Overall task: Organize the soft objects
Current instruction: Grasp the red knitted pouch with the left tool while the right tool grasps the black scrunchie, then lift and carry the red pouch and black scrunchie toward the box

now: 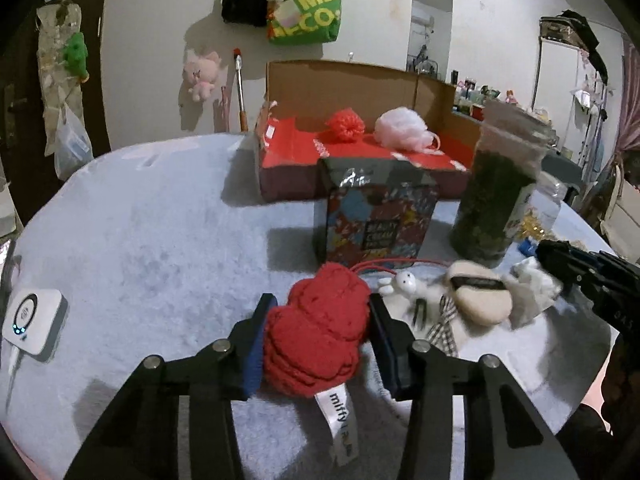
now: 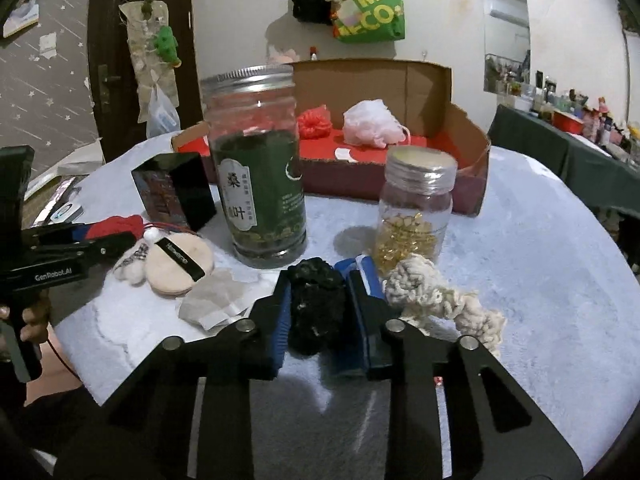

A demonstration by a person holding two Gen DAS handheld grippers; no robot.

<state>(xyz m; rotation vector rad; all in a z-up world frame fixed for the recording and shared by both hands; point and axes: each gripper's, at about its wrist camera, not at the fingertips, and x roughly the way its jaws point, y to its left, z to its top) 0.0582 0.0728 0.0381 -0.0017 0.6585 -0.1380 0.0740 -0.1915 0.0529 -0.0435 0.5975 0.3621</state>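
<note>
Our left tool (image 1: 318,338) squeezes the red plush toy (image 1: 318,334) on the worktop (image 1: 160,240); our right tool (image 2: 318,312) is nearly shut on a black scrunchie (image 2: 316,306). Both look light, soft and compressible, so we pinch mid-body, firmly, toward the cardboard box (image 1: 360,88).

Pale fleecy table (image 1: 160,216) bears cardboard box (image 2: 472,152), jars, puffs, knitted toys

Both claws are angling downward now: the left claw (image 1: 316,344) is squeezing something between its pads, the right claw (image 2: 318,312) is clamping tight too.
</note>
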